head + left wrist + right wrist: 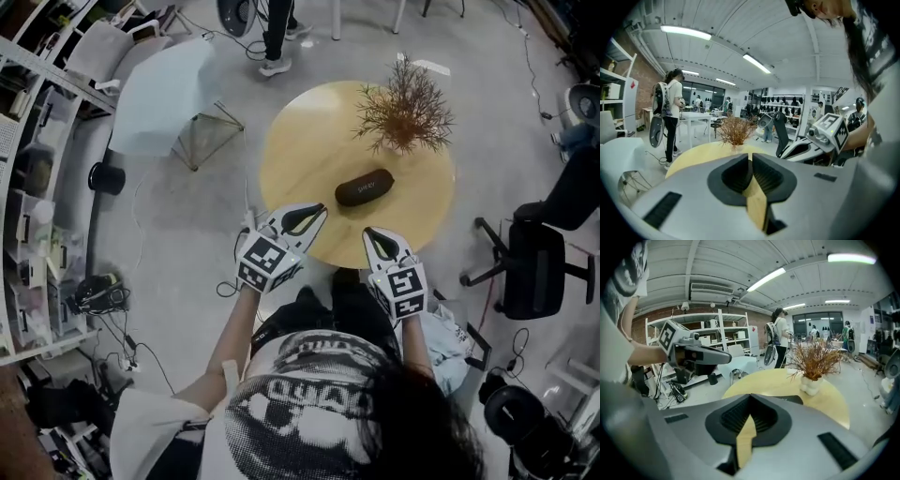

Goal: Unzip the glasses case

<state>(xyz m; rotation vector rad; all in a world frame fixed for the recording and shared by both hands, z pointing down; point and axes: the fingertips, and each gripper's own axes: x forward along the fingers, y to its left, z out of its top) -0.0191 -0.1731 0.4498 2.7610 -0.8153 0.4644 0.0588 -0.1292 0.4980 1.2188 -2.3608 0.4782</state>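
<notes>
Glasses case (365,187): dark, oval, looks closed, lying flat near the middle of the round tabletop (300,159), near the vase of dried branches (405,114).

Left hand-held gripper (317,213) and right hand-held gripper (371,233): both at the near tabletop edge, apart from the case. Jaws pressed together on each, nothing between them.

Step in hand, judged: approach. Zipper pull too small to locate from the head view.

To do it well:
- Open both sets of jaws before contact.
- One pins the case body at its end.
- The other pinches the pull tab only, then follows the seam round the curve, low and steady, so the case does not slide towards the vase.
</notes>
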